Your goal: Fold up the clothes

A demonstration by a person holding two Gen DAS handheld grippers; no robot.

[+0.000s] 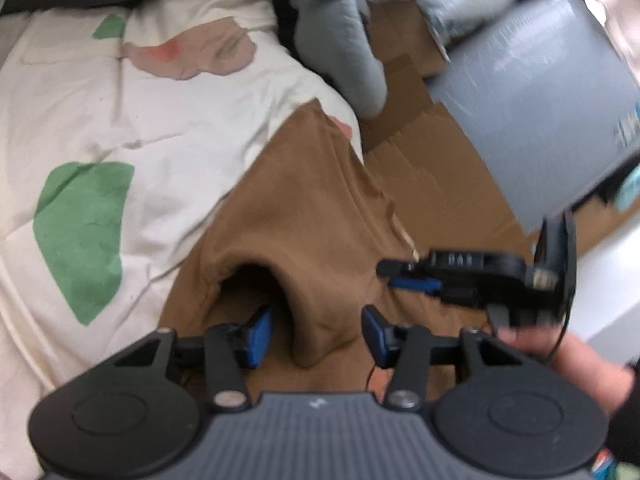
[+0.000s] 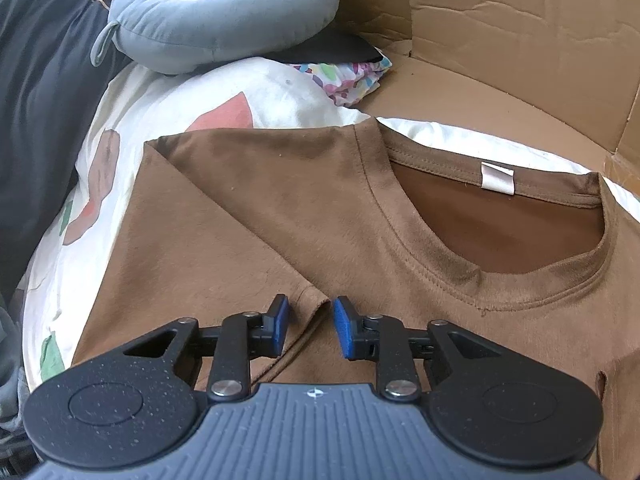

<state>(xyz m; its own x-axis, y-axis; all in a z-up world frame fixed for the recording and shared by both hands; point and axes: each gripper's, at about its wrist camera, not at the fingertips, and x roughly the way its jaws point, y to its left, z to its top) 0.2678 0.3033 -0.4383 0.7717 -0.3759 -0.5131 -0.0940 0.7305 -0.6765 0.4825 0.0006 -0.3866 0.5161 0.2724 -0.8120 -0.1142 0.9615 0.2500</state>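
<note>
Left wrist view: to the left of the left gripper lies the white duvet with green and pink patches. Between the blue pads a raised fold of the brown T-shirt stands up; the left pad sits inside the pocket of the fold, the right pad is clear of the cloth. The jaws stand apart and no clamp on the fabric is visible. To the right of the tool, the right gripper rests on the same shirt, held by a hand. Beyond it lie flattened cardboard and a grey bin.

Right wrist view: the shirt lies flat on the duvet directly ahead of the tool, one sleeve already folded inward to the left of the neckline. The folded edge runs between the jaws, which stand partly parted with no pad pressing the cloth. A grey neck pillow lies far ahead, left.

Step in hand, as judged: side folds, with both tools placed to take the folded edge. The next move calls for closing each tool on a single layer stack, then carrying it across without dragging the layers beneath.
</note>
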